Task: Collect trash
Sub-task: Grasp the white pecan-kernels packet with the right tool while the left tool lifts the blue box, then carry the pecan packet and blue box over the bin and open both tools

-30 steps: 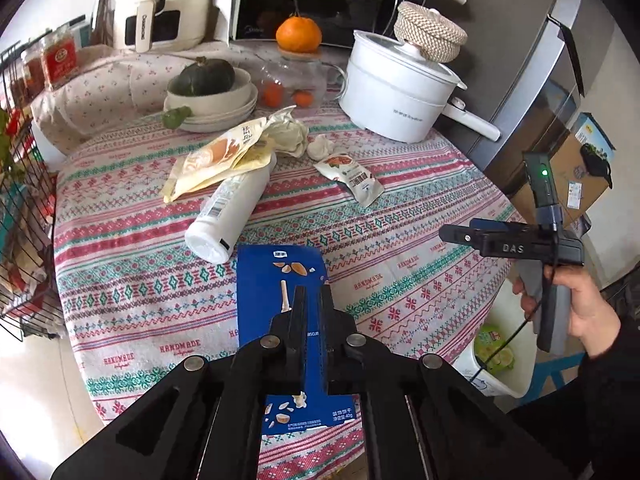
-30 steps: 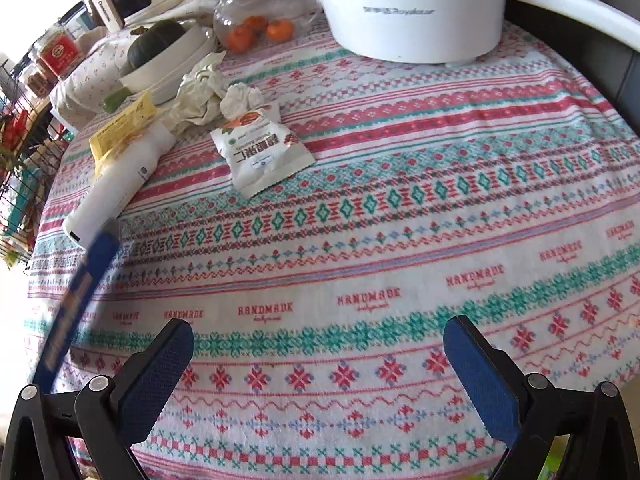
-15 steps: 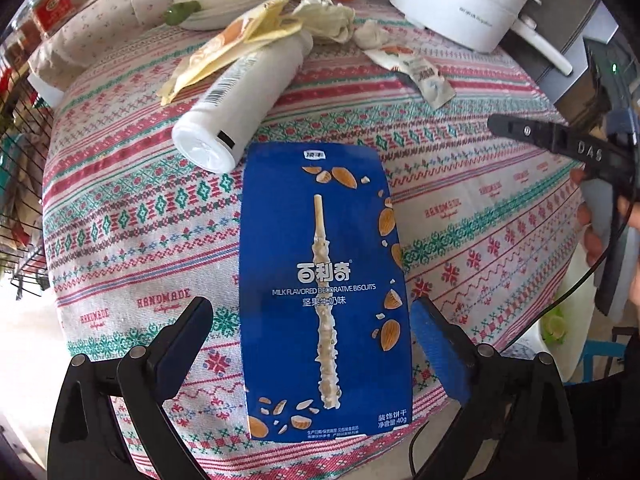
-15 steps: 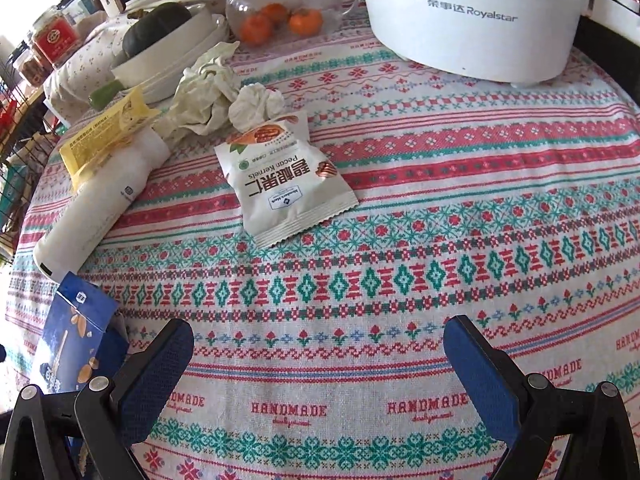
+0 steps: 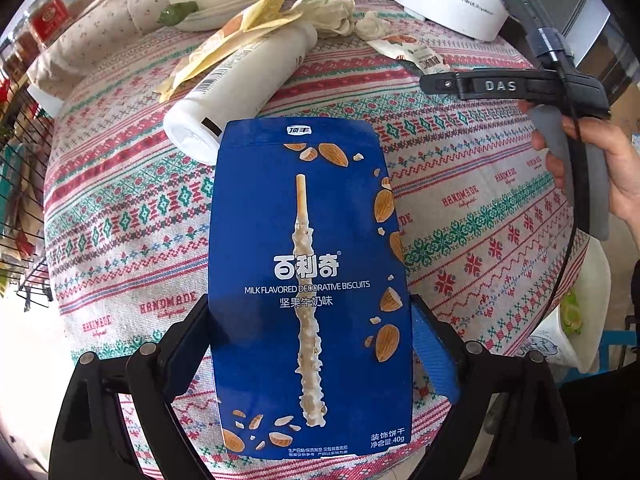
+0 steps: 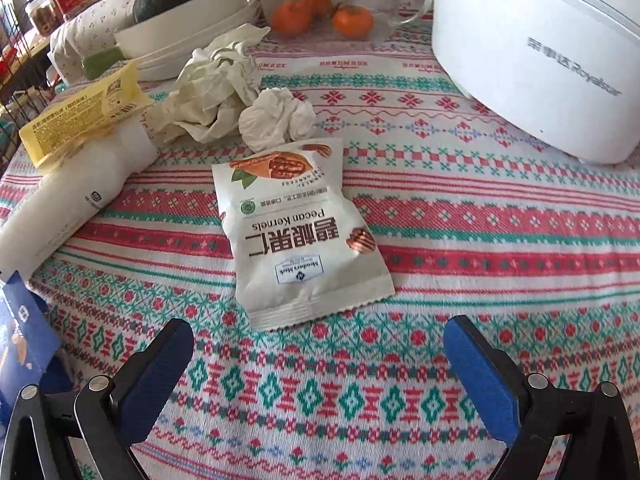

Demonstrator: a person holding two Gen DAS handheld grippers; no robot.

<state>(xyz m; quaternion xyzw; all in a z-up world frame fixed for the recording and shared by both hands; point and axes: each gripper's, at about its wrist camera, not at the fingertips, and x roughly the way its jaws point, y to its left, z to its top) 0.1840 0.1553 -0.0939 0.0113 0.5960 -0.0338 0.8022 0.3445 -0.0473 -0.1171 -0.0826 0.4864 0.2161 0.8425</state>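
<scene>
A blue biscuit box (image 5: 308, 280) lies flat on the patterned tablecloth (image 5: 480, 220). My left gripper (image 5: 308, 308) points steeply down over it. Its jaws straddle the box's lower half and are closing, with the pads at the box's long edges. My right gripper (image 6: 316, 326) is open and empty, low over the cloth. A white pecan packet (image 6: 300, 232) lies just ahead of its fingers. Behind the packet are a small tissue ball (image 6: 276, 118), a larger crumpled paper (image 6: 212, 96), a white bottle (image 6: 76, 196) on its side and a yellow wrapper (image 6: 80, 120).
A white cooker pot (image 6: 540, 60) stands at the back right. A bowl with a dark squash (image 6: 180, 28) and a glass jar of oranges (image 6: 320, 12) are behind the trash. A wire rack (image 5: 20, 200) is left of the table, a white bin (image 5: 560, 340) below its right edge.
My left gripper let go of the blue box, which now lies flat, opened wide and sank over it. My right gripper moved forward to the pecan packet.
</scene>
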